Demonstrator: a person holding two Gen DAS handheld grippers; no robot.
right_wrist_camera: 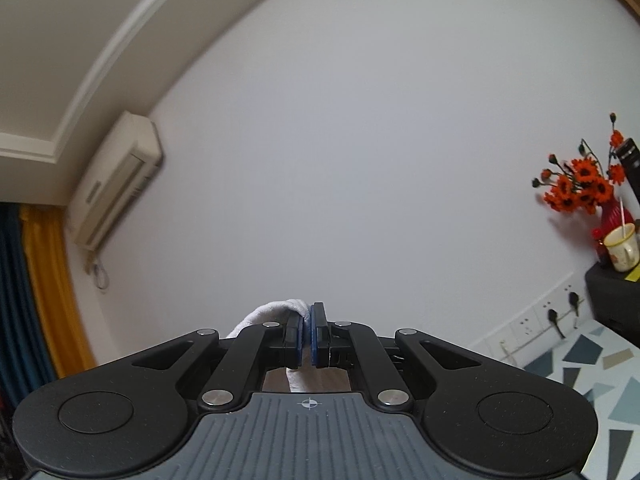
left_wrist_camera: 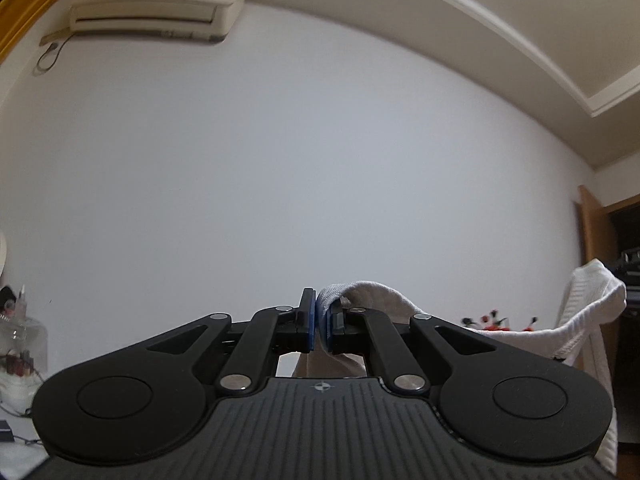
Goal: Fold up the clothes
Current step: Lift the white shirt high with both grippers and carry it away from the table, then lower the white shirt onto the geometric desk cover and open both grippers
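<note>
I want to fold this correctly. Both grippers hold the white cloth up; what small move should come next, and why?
Probably lower both together. The left gripper and right gripper are each shut on the white cloth, pointing at the wall, with no laying surface visible under it.

Your left gripper (left_wrist_camera: pixel 316 326) sits at lower centre of its frame, aimed slightly upward, black linkage arms drawn in and blue pads (left_wrist_camera: pixel 308 326) pinched tight on a fold of white cloth (left_wrist_camera: pixel 372 292). Your right gripper (right_wrist_camera: pixel 307 334) matches it: lower centre of frame, tilted slightly upward, pads (right_wrist_camera: pixel 318 334) clamped together on the cloth's other end, which bulges to the left of the fingers.
</note>
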